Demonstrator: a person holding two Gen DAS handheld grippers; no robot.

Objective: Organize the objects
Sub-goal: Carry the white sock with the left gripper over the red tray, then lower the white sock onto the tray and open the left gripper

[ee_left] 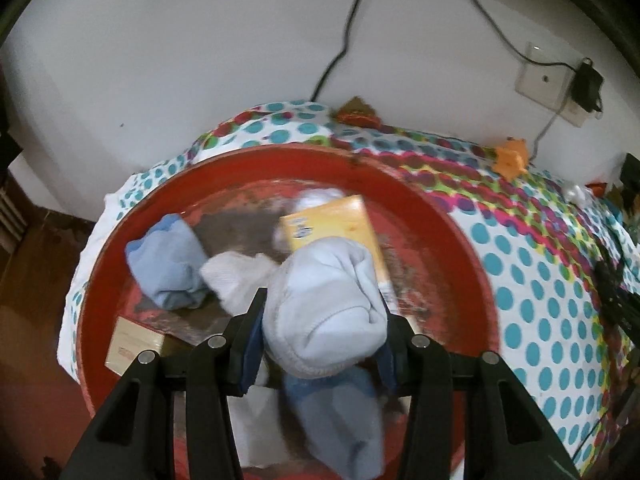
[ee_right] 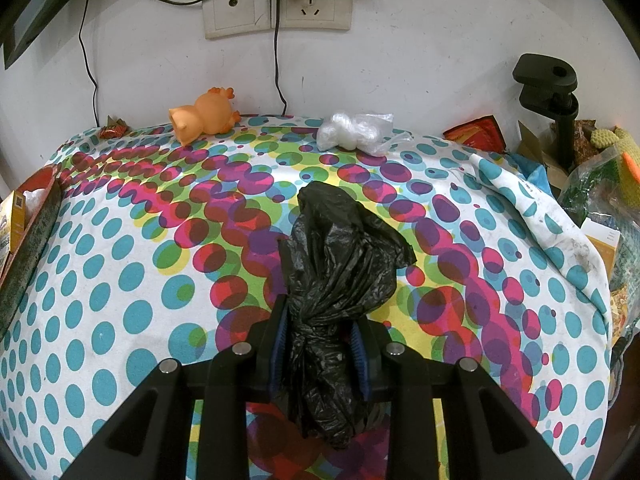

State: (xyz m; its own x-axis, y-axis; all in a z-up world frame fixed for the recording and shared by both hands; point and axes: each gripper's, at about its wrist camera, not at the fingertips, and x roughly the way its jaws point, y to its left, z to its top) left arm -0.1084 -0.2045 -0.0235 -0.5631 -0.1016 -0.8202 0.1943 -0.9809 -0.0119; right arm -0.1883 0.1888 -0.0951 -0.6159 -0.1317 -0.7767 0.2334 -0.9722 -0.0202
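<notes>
My left gripper (ee_left: 322,320) is shut on a rolled pale grey-blue sock (ee_left: 326,304) and holds it above a round red tray (ee_left: 460,240). Inside the tray lie a light blue cloth (ee_left: 166,264), a white cloth (ee_left: 236,276), a yellow box (ee_left: 340,224) and a small beige box (ee_left: 134,344). My right gripper (ee_right: 320,332) is shut on a crumpled black plastic bag (ee_right: 340,256) over the dotted cloth (ee_right: 120,280). The tray's edge (ee_right: 36,216) shows at the left of the right wrist view.
An orange toy animal (ee_right: 204,116) and a clear plastic bag (ee_right: 352,130) lie by the wall. A red wrapper (ee_right: 112,131) sits at the back left. A black clamp stand (ee_right: 556,100) and clutter stand at the right. Cables hang from wall sockets (ee_right: 276,8).
</notes>
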